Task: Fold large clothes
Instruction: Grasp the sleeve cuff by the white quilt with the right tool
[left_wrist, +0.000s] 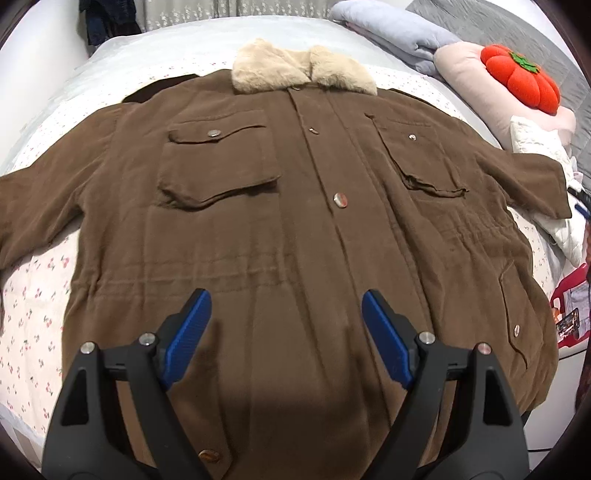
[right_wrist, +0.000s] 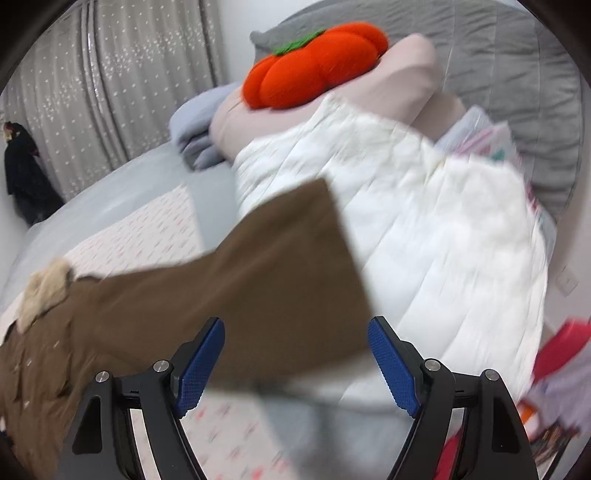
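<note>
Left gripper (left_wrist: 286, 325) jaws spread wide, empty, hovering over the hem. Right gripper (right_wrist: 295, 354) jaws likewise wide, gripping nothing, aimed at the sleeve (right_wrist: 280, 266) at 12 o'clock. Brown coat (left_wrist: 295, 206) lies flat, buttoned, front up on the bed (left_wrist: 33, 295), fur collar (left_wrist: 303, 70) at 12. No fold made; everything's left, sleeves likely first.

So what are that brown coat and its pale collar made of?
The brown coat looks like a soft, matte brushed cloth, maybe faux suede or fine corduroy: no sheen, gentle creases. Its collar looks like cream faux fur, fluffy and tufted.
</note>
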